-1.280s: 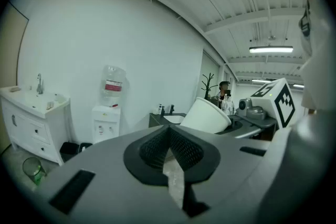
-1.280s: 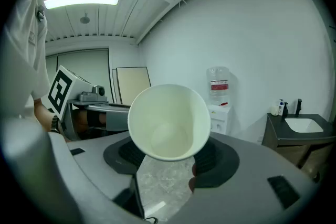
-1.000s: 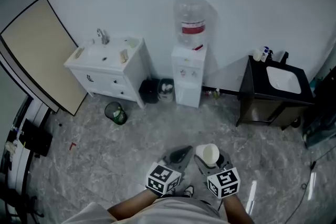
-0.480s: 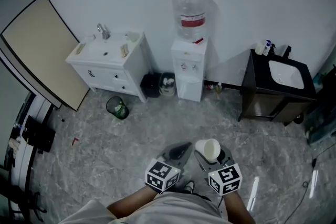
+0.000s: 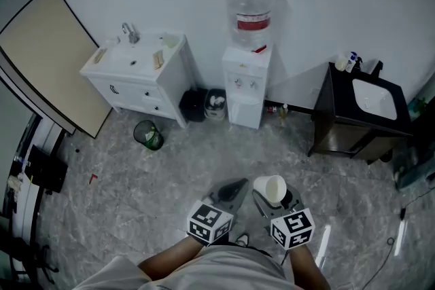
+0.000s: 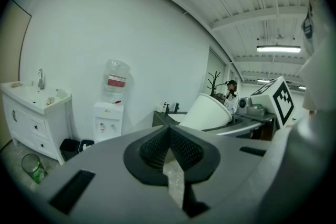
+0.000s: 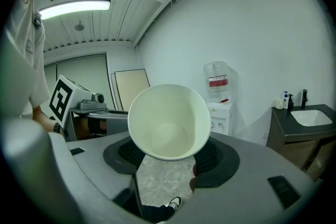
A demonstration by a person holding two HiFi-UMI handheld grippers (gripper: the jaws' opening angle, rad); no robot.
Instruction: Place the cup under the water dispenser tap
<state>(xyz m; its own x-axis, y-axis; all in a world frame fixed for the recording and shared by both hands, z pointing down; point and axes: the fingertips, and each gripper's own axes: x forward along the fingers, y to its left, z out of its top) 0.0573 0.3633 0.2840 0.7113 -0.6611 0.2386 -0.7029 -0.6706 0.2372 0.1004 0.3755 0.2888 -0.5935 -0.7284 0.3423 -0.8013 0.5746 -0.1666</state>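
A white paper cup [image 5: 270, 189] [image 7: 169, 122] is held between the jaws of my right gripper [image 5: 272, 199] [image 7: 169, 153], its empty mouth tilted toward the camera. From the left gripper view the cup [image 6: 206, 112] shows at the right. My left gripper [image 5: 231, 192] [image 6: 169, 139] is shut with nothing in it, side by side with the right one. The white water dispenser [image 5: 247, 83] [image 6: 108, 119] [image 7: 219, 113], with a clear bottle on top, stands against the far wall, well ahead of both grippers.
A white sink cabinet [image 5: 136, 75] stands left of the dispenser, a black one [image 5: 360, 115] to its right. A dark bin [image 5: 194, 105] and a green basket [image 5: 149, 135] sit on the marble floor. A large board [image 5: 47, 58] leans at the left wall.
Both grippers and the cup have moved a little forward toward the dispenser; the room has shifted slightly in the head view. The grip on the cup is unchanged.
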